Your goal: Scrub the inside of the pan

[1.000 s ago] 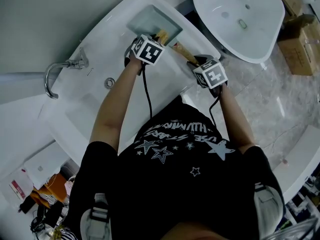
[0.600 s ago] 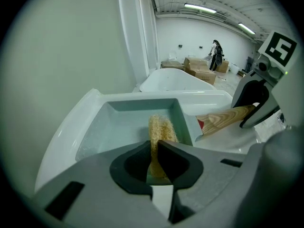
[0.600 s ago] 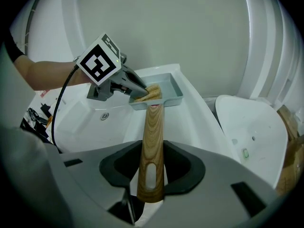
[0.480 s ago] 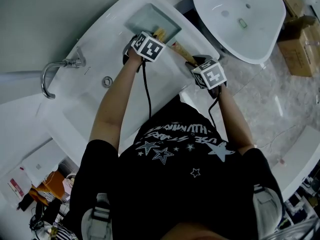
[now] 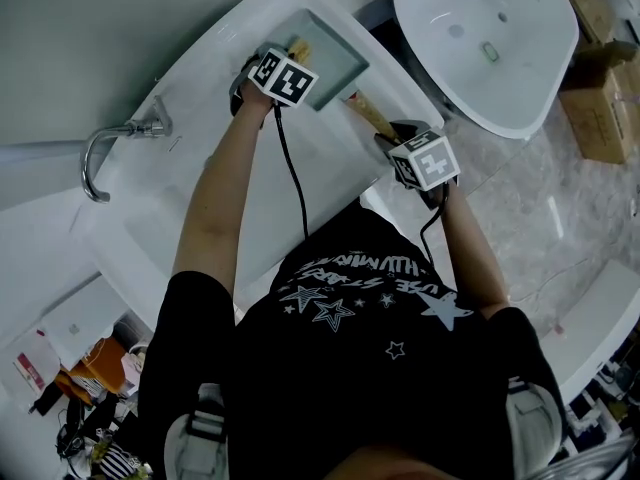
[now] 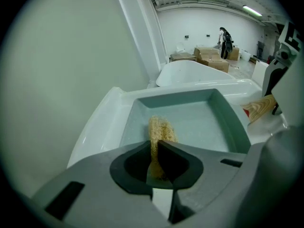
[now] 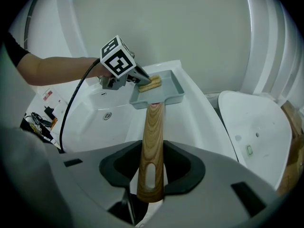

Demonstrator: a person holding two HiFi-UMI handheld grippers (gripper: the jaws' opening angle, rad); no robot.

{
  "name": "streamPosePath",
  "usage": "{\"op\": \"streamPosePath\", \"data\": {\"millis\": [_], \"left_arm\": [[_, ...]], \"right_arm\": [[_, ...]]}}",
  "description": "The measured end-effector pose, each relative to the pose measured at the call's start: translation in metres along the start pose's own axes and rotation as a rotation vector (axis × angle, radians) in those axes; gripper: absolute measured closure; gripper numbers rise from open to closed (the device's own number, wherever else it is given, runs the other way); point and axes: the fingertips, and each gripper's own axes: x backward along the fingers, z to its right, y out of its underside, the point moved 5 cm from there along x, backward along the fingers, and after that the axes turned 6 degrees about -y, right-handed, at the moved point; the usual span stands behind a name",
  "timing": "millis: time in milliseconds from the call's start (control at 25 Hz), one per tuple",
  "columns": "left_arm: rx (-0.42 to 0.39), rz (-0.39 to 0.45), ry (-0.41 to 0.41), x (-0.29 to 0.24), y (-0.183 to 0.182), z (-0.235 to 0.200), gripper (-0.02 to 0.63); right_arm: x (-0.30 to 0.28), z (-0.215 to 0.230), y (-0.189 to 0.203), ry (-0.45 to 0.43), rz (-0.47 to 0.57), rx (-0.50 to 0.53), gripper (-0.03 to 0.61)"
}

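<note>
Pan (image 7: 173, 93) — handle (image 7: 153, 127) in right gripper (image 7: 151, 170).

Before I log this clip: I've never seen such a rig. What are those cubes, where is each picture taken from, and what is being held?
No robot here: a person holds a two-jaw tool in each hand, and the marker cubes are part of those tools. The head view looks steeply down from the person's head; the other two cameras ride on the tools and look along their jaws. A square grey pan lies at the far end of a white basin with a tap. The left tool is closed on a yellowish fibrous scrubber, inside the pan. The right tool clamps the pan's wooden handle.
</note>
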Motion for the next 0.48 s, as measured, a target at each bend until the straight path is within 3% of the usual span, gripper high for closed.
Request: {"op": "streamPosePath", "data": {"millis": [200,480], "left_arm": [[-0.052,-0.018,-0.059,-0.011,0.001,-0.019,0.563],[-0.064,-0.015,-0.069,-0.014,-0.001,-0.027,0.563]], "right_arm": [[-0.003,0.000,0.000,-0.018,-0.008,-0.012,0.448],[-0.005,0.001,-0.003,-0.051,-0.007,-0.011,0.448]]}}
